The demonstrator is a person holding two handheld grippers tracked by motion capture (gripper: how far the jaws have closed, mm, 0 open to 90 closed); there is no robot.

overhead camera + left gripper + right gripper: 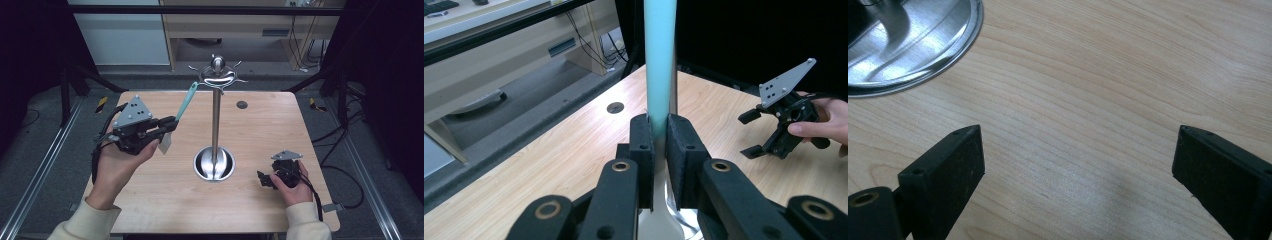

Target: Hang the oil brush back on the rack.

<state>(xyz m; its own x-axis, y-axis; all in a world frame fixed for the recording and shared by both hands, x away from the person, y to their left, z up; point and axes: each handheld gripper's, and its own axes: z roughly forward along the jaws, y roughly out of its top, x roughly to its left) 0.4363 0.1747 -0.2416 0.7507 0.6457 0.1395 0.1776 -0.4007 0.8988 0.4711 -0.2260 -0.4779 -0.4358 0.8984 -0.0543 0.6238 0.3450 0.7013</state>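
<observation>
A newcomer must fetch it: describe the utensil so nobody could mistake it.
Start at the steel stand rising from the middle of the wooden table. Just left of its pole, the left claw grips a spatula. Its turquoise handle slants up to the stand's hooks; nothing else here is that colour.

1. Table [165, 200]: square top of light wood grain with rounded corners, seen from above.
2. Stand base [214, 164]: round, polished metal dish resting on the table near its centre; a slim upright pole [216, 120] rises from it.
3. Dark round disc [242, 104]: set flat in the table surface beyond the stand base, slightly to its right, near the far edge.
</observation>
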